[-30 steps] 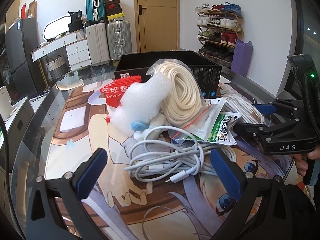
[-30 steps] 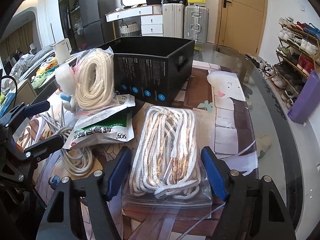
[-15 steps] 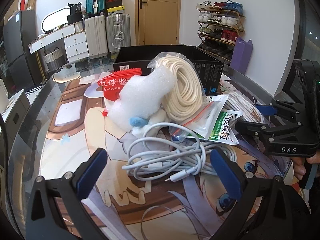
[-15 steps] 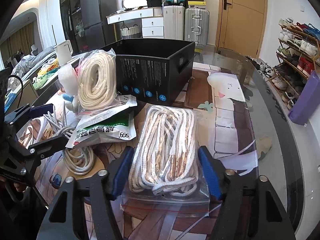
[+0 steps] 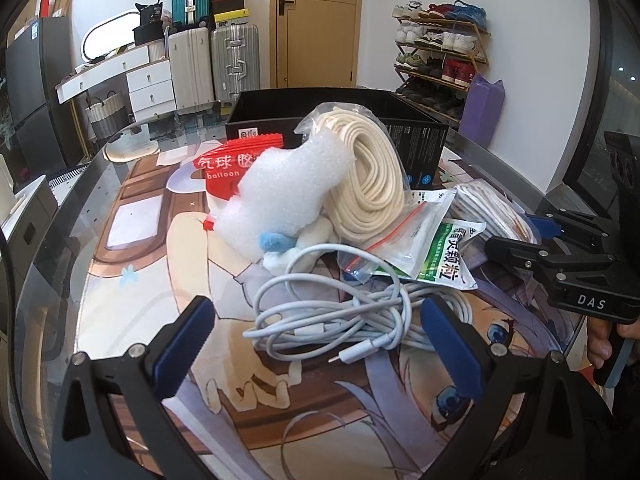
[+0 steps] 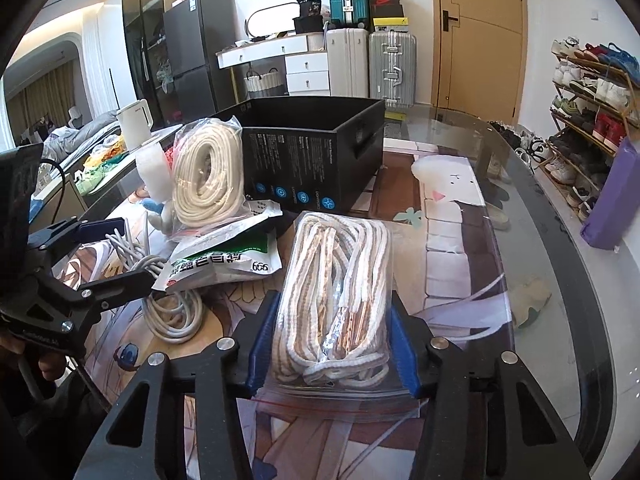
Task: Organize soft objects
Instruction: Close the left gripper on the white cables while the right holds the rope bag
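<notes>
Bag of white-and-tan laces, lying on the glass table before the black box, clamped between the blue pads of the right gripper. Left gripper: jaws wide apart, empty, either side of a coiled white cable

Shoe rack, suitcases, kettle.
</notes>
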`<state>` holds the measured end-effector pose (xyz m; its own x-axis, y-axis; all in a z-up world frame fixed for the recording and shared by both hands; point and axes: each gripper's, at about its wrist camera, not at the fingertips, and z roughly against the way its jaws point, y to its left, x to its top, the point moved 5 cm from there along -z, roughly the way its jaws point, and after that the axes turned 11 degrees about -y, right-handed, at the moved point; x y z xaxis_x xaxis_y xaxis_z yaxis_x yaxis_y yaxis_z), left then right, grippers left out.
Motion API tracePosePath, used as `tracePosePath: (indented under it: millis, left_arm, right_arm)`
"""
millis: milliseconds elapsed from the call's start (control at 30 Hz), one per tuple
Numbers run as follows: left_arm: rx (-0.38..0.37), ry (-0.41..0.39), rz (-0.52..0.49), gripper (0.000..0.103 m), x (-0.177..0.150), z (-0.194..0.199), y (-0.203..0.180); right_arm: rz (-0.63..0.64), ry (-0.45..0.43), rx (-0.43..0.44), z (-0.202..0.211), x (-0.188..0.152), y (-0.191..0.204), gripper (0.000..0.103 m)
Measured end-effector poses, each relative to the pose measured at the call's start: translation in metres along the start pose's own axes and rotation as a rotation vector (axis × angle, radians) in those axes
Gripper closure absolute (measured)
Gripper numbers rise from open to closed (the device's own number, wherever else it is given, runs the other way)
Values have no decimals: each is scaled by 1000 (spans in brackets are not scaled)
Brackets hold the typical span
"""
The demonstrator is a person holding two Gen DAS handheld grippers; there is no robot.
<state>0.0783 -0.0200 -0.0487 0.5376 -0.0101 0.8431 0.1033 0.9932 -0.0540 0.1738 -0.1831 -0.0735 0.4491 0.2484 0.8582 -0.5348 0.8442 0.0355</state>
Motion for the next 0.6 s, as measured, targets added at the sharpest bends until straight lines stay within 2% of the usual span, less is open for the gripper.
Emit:
tracePosePath:
  millis: [233, 500, 600]
  left_arm:
    - [-5, 4, 5, 0, 0, -1, 1]
    - [-27, 36, 55, 0, -2, -5, 8]
    - [-45, 39, 73, 5, -2, -4, 9]
  right_arm:
    - [-39, -54, 7, 13, 3, -6, 52]
    - [-49, -93, 27, 20, 7, -5, 52]
    - [-51, -99, 32, 22, 7, -4, 52]
